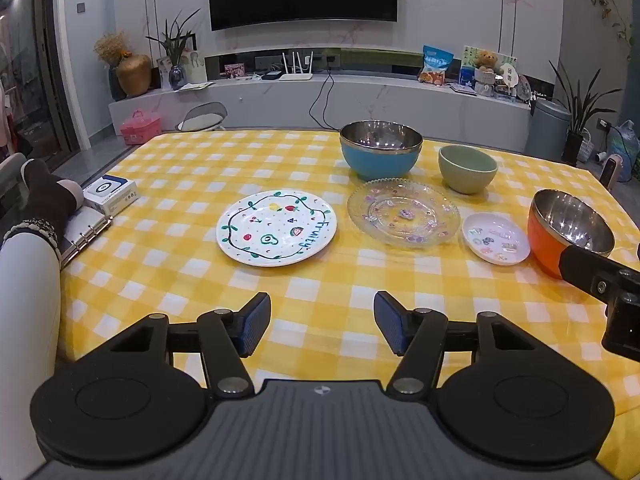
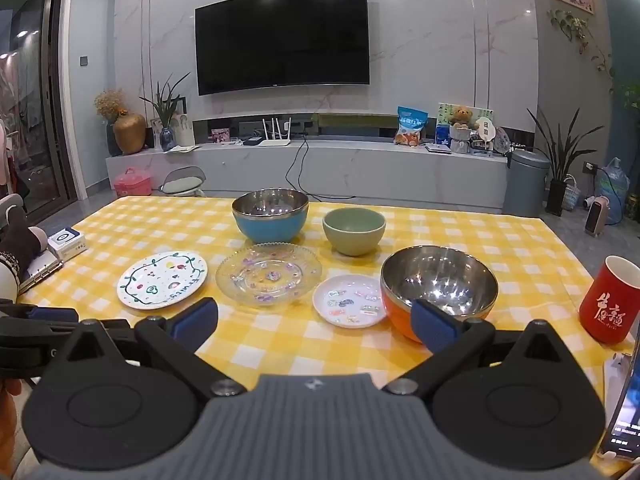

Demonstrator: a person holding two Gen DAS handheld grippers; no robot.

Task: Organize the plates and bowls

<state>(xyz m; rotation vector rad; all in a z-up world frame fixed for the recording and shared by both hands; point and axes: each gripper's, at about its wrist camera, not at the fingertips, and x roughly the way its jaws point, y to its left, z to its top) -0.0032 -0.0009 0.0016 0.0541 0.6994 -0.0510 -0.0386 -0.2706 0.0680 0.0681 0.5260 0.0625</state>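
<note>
On the yellow checked table sit a white "Fruity" plate [image 1: 277,228] [image 2: 162,279], a clear glass plate [image 1: 403,213] [image 2: 269,273], a small white dish [image 1: 496,238] [image 2: 349,300], a blue steel-lined bowl [image 1: 381,149] [image 2: 270,214], a green bowl [image 1: 467,168] [image 2: 353,230] and an orange steel-lined bowl [image 1: 568,229] [image 2: 438,286]. My left gripper [image 1: 322,322] is open and empty, above the table in front of the plates. My right gripper [image 2: 314,326] is open and empty, near the small dish; its right finger [image 2: 434,326] is in front of the orange bowl.
A red mug [image 2: 609,300] stands at the right edge beside a phone [image 2: 624,412]. A white box [image 1: 111,192] and a ring binder [image 1: 86,228] lie at the left edge, by a person's socked foot [image 1: 44,196]. The table's front strip is bare cloth [image 1: 320,280].
</note>
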